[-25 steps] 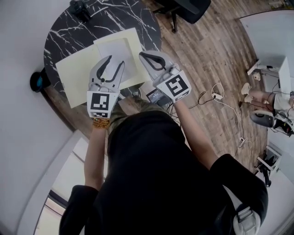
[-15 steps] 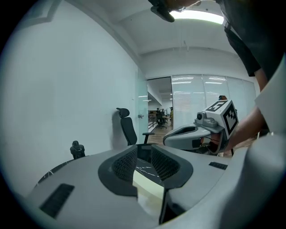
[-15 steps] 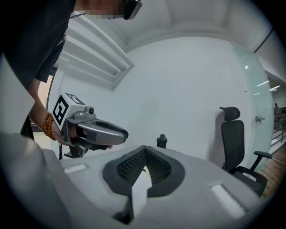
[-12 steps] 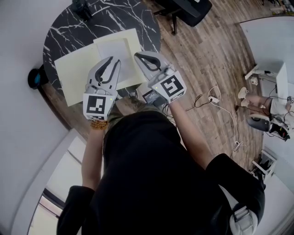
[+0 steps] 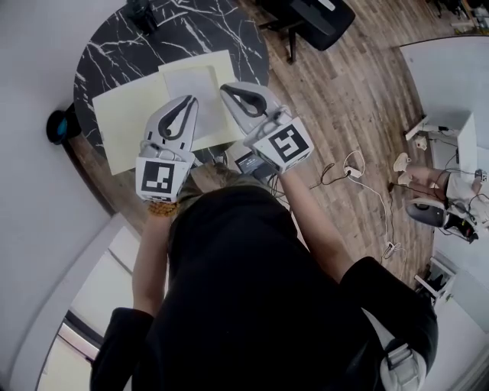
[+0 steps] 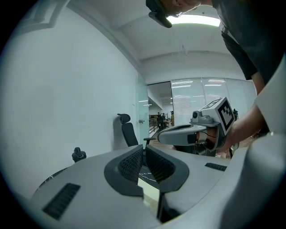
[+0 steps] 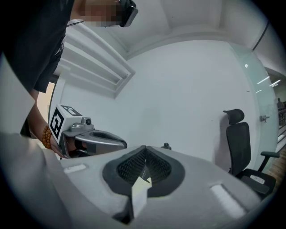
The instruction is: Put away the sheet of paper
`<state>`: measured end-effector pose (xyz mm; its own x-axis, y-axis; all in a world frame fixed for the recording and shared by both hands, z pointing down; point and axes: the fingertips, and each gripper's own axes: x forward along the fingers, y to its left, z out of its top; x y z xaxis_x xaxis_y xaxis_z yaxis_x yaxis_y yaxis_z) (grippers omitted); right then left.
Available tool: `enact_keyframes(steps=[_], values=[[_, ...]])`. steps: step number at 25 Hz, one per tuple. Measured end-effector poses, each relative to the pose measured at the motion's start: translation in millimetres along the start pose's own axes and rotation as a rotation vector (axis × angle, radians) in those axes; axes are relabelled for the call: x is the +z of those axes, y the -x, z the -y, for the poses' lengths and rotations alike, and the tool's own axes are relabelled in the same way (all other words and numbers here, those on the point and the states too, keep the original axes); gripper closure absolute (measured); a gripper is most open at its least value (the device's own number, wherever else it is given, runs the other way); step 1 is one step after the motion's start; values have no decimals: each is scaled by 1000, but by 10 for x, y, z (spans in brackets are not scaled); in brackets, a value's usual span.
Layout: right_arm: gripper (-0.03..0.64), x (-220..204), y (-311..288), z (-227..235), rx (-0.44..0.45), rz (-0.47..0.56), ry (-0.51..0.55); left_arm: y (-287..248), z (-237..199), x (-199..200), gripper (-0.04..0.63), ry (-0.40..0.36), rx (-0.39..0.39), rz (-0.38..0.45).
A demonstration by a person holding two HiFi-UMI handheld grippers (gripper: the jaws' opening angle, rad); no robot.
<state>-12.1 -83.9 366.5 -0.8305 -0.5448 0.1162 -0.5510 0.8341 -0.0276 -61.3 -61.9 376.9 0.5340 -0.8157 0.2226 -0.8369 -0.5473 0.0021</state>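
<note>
Nearest, a person in a black top (image 5: 252,290) holds both tools out over a round black marble desk (image 5: 195,30), a bead bracelet (image 5: 160,206) on the left wrist. The left hand-held gripper (image 5: 189,101) has just been closing; its jaws now stand narrow, almost together at the tips, with nothing between them. The right hand-held gripper (image 5: 226,89) sits just beside it with its jaws pressed together, also empty.

Below them an open yellow folder (image 5: 126,122) lies spread on the near part of the desk. The sheet of paper (image 5: 197,82) rests flat on the folder's right leaf, toward the far edge. The left tool's tips are over its near left part and the right tool's tips over its right edge.

Farther on, a small dark object (image 5: 141,11) sits at the desk's far rim. A black office chair (image 5: 317,15) stands on the wooden floor (image 5: 344,99) beyond, to the right.
</note>
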Motion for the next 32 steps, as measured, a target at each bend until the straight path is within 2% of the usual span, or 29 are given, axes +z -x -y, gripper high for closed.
enact_keyframes(steps=[3, 8, 11, 14, 18, 32], values=[[618, 160, 44, 2, 4, 60, -39, 45, 33, 71, 566, -2, -7, 14], [618, 351, 71, -43, 17, 104, -21, 82, 58, 148, 566, -2, -9, 31], [618, 344, 107, -20, 2, 89, -67, 88, 68, 146, 565, -7, -15, 28], [618, 338, 139, -20, 0, 110, -52, 100, 74, 127, 565, -7, -11, 28], [618, 217, 177, -48, 0, 67, -40, 98, 88, 78, 565, -3, -9, 21], [618, 114, 234, -6, -9, 48, -27, 53, 115, 9, 565, 16, -16, 6]])
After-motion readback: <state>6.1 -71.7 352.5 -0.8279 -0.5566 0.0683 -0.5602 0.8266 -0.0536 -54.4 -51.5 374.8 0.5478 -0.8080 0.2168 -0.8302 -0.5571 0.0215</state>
